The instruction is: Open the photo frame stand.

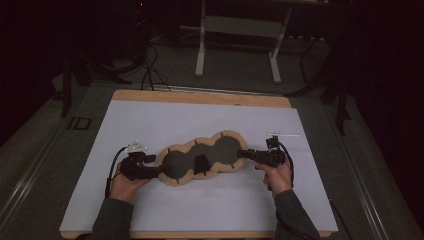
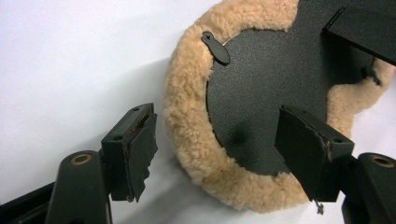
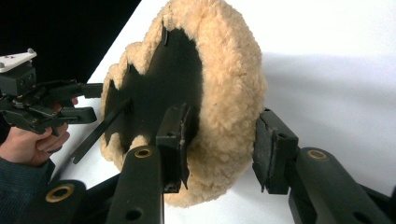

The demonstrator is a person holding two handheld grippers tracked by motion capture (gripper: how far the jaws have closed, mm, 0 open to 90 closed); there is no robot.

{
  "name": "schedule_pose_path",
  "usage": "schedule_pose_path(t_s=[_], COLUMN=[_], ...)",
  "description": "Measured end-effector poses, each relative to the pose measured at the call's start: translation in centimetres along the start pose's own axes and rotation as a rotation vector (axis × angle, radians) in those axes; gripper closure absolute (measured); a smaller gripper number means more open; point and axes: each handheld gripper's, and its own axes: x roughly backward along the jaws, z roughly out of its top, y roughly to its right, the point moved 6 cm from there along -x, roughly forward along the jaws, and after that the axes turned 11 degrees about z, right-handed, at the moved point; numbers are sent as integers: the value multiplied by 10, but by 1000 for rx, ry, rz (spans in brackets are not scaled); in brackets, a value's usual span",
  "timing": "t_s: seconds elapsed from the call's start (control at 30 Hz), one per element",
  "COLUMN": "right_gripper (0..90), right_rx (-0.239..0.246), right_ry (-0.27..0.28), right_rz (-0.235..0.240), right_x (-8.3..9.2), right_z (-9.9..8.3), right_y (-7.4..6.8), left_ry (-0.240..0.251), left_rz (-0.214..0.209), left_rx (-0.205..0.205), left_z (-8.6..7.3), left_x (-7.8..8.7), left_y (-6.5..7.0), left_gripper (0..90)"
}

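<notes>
Your left hand (image 1: 126,184) lay low on the white sheet (image 1: 150,125), coming in from the bottom edge with the forearm pointing up and a little to the right, and it held the left gripper (image 1: 150,171) almost flat, aimed to the right at the left end of the fleece frame (image 1: 202,156). In the left gripper view, its jaws stood wide apart: one pad was over the bare white sheet, the other pad was over the black back panel (image 2: 275,93), and the woolly rim passed between them without any pad pressing on it. The fleece frame, a piece with three round lobes, a tan woolly border and a black back, lay near the middle of the sheet, between your two hands. Your right hand (image 1: 277,175) came in from the bottom right with the wrist bent inward, so the right gripper (image 1: 246,154) pointed to the left at the right lobe. In the right gripper view, its jaws stood on both sides of the thick woolly rim, one pad against the black side; I cannot tell if the other pad was touching the wool.
</notes>
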Motion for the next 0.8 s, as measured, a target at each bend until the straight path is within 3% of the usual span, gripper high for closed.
schedule_pose_path(t_s=[0.4,0.8], right_gripper=[592,592], right_rx=[44,131], right_ry=[-10,-32], right_rz=[-1,-7], right_x=[1,4], right_z=[-1,-3], right_y=[-2,-5], left_ry=[-45,-79], left_rz=[-15,-111], left_rx=[5,37], left_z=[-6,-8], left_x=[-10,-11], left_y=[0,4], left_gripper=[282,343])
